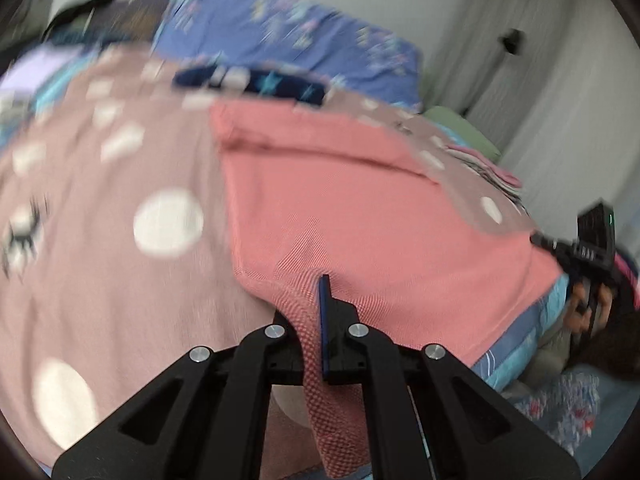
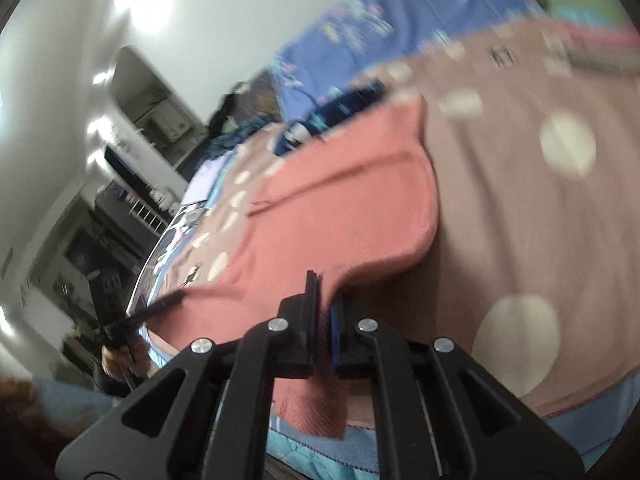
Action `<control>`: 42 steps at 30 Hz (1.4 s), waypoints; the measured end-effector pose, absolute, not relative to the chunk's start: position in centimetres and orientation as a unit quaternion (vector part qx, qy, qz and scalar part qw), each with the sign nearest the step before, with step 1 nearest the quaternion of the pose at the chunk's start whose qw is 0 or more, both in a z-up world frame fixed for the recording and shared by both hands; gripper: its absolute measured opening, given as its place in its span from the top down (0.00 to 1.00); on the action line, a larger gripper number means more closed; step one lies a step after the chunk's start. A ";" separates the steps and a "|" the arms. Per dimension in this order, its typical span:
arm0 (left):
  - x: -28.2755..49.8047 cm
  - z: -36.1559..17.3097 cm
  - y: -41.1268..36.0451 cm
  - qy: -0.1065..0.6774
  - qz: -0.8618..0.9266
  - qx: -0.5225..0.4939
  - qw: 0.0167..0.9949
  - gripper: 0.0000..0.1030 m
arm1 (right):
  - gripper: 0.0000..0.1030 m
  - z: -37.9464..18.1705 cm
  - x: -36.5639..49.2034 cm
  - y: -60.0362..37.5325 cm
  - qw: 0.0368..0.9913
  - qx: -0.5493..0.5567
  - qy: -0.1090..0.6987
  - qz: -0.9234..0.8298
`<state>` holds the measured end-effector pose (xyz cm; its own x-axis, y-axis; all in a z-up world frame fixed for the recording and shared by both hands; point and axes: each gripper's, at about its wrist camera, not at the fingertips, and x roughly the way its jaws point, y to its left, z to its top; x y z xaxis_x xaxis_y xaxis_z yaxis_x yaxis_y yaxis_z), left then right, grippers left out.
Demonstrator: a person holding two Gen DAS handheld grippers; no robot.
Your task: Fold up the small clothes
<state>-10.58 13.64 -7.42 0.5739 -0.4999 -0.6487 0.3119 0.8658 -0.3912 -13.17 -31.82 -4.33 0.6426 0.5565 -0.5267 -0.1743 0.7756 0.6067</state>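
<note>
Both tongs [image 1: 316,300] [image 2: 322,300] pinch coral knit garment [image 1: 360,208], near hem lifted.

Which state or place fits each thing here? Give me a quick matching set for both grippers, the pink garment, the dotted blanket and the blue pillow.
Things:
1. left gripper
2. pink garment
3. dotted blanket
4. blue pillow

States or places:
A. spread under the garment
B. at the far end of the bed
C. shut on the garment's near edge
D. pinched by both grippers, the right gripper too

Pairs: 1-C, 2-D, 3-A, 4-B
</note>
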 end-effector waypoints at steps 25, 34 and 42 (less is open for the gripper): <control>8.0 -1.2 11.3 0.321 -0.208 -0.084 0.920 0.97 | 0.95 -2.2 9.9 -33.2 0.900 0.255 0.306 0.175; 16.2 -8.8 11.4 0.399 -0.182 -0.125 0.890 0.97 | 0.93 -8.8 16.1 -33.2 0.870 0.271 0.388 0.139; 14.3 -8.7 12.6 0.397 -0.207 -0.139 0.883 0.87 | 0.81 -7.9 12.8 -32.8 0.872 0.240 0.397 0.159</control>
<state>14.25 12.63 -8.73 0.5988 -0.4758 -0.6443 0.2553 0.8758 -0.4096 12.80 -32.77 -7.93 0.6347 0.4683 -0.6146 -0.0874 0.8338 0.5450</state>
